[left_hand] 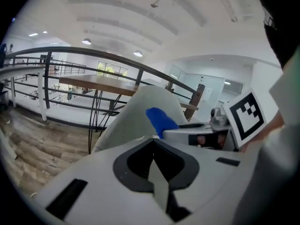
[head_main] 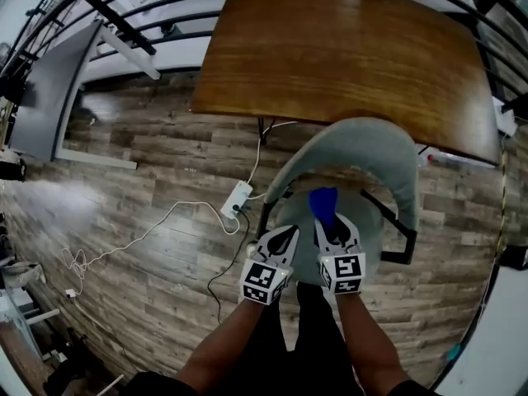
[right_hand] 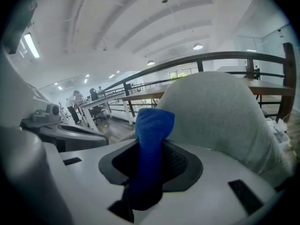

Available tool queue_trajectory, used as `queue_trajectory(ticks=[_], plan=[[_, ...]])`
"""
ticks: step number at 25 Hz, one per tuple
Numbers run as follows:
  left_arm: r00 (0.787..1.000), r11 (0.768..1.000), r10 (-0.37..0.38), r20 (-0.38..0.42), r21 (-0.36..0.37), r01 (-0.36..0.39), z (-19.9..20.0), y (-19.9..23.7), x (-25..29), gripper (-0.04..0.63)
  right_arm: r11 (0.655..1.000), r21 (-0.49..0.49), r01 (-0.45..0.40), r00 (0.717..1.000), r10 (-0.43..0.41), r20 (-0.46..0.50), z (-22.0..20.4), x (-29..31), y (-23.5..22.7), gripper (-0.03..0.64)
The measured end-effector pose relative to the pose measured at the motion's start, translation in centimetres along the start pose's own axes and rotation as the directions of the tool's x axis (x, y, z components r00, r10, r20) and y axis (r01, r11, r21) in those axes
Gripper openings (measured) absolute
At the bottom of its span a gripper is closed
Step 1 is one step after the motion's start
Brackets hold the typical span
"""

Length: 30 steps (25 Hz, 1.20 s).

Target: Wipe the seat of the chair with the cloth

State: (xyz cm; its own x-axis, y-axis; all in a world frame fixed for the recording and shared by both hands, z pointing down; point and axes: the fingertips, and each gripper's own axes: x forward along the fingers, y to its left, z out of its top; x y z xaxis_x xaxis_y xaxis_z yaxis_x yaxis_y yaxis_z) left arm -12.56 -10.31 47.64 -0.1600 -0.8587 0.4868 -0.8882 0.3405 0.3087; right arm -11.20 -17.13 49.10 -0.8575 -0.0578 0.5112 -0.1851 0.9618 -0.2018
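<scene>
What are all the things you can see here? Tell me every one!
chair: one, grey with black arms, on the floor in front of the table
cloth: one, blue, pinched in the right gripper above the seat
table: one, brown wood, behind the chair
power strip: one, white, on the floor left of the chair
cables: several, white and black, trailing across the floor
floor: wood planks, brown-grey
railing: one, black, beyond the table
panel: one, grey, far left
left gripper: one, white, jaws together, empty
right gripper: one, white, shut on the cloth
arms: two, bottom of the head view
</scene>
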Motion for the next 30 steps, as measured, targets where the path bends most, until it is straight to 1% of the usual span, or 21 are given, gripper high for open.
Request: queue_trajectory(ticks=[4,7,10,11,14,17,20,26,30], plan=[[1.0,0.999,0.007,0.024,-0.045,-0.006,-1.7,1.1,1.0,0.002,0.999,0.023,-0.024,0.999,0.025,-0.026,-2.6,2.4,-0.5,0.13],[0.999,0.999,0.013,0.034,-0.039,-0.011,-3.3,1.9,1.9,0.002,0.999,0.011,-0.039,0.999,0.039,-0.022,-4.3,4.1,-0.5,0.13],[0.998,0.998,0.028,0.055,-0.054,-0.025,-4.4,2.8,3.1,0.002,0.999,0.012,-0.046,0.999,0.046,-0.007,-6.0,5.9,-0.3,0.13],[0.998,0.999,0.03,0.056,-0.044,-0.028,-4.9,2.9,3.6,0.002,0.999,0.017,-0.047,0.999,0.048,-0.006,-6.6,6.5,-0.4,0.13],[0.999,1.0,0.022,0.048,-0.024,-0.02,-6.7,2.7,4.7,0.002,0.998,0.061,-0.032,0.999,0.034,-0.024,-9.1,8.5,-1.3,0.13],[0.999,0.999,0.023,0.032,-0.035,-0.022,-9.2,2.6,5.7,0.002,0.993,0.116,-0.025,0.998,0.032,-0.058,-11.9,10.2,-2.0,0.13],[0.999,0.998,0.031,0.026,-0.062,-0.029,-11.0,2.5,6.6,0.002,0.993,0.113,-0.038,0.994,0.049,-0.098,-14.1,11.5,-2.0,0.13],[0.997,0.994,0.075,-0.017,-0.085,-0.076,-14.5,3.9,6.9,0.002,0.992,0.108,-0.063,0.985,0.079,-0.155,-16.8,13.5,-1.7,0.13],[0.993,0.994,0.099,-0.066,-0.035,-0.101,-16.6,5.0,6.4,0.002,0.991,0.111,-0.077,0.978,0.096,-0.186,-17.7,15.0,-1.3,0.13]])
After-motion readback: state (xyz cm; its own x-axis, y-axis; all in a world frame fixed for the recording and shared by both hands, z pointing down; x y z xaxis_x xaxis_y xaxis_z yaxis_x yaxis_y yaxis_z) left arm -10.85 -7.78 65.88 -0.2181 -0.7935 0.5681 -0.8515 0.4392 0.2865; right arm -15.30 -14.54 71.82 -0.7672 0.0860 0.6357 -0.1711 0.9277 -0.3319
